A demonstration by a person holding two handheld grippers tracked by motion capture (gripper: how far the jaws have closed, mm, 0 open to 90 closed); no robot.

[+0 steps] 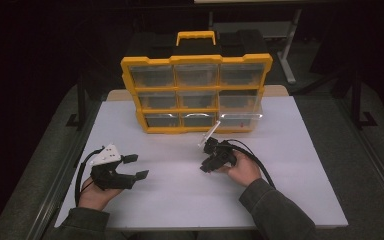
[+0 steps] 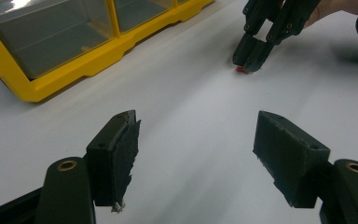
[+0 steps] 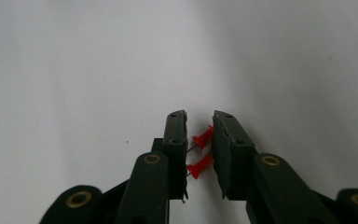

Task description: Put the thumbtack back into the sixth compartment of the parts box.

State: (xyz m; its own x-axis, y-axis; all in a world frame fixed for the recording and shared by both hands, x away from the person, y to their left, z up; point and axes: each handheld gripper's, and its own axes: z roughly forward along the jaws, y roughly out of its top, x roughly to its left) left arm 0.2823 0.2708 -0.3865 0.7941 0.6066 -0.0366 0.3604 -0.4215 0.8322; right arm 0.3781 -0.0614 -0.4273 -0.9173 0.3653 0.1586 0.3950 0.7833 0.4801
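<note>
A: In the high view, what is laid out on the white tabletop (image 1: 180, 190)?

B: A yellow plastic organiser with clear drawers (image 1: 196, 95) is stood upright at the far side, one clear drawer at its lower right (image 1: 240, 119) pulled out a little. The left tool (image 1: 132, 167) is held near the front left, its jaws apart and nothing between them. The right tool (image 1: 206, 159) is pointed down at the tabletop in front of that drawer, well apart from the left one.

A: And in the left gripper view?

B: The left tool's own jaws are seen wide apart over bare tabletop. Farther off, the right tool (image 2: 248, 65) is seen with its tips at the surface and a small red object (image 2: 240, 70) at them.

A: What is made clear by the right gripper view?

B: Two small red plastic push pins (image 3: 201, 151) are seen between the jaws of the right tool (image 3: 199, 122), their heads against one pad (image 3: 220, 140) and their thin metal points toward the other. The jaws are nearly together; whether the pins are truly pinched cannot be told, though a narrow gap is visible.

A: How might such pins be expected to handle?

B: They are judged very light, stiff and slippery, easily rolled or flicked away. A hold across the plastic heads rather than the needle ends would be advised, applied gently so that neither pin is squeezed out sideways.
</note>
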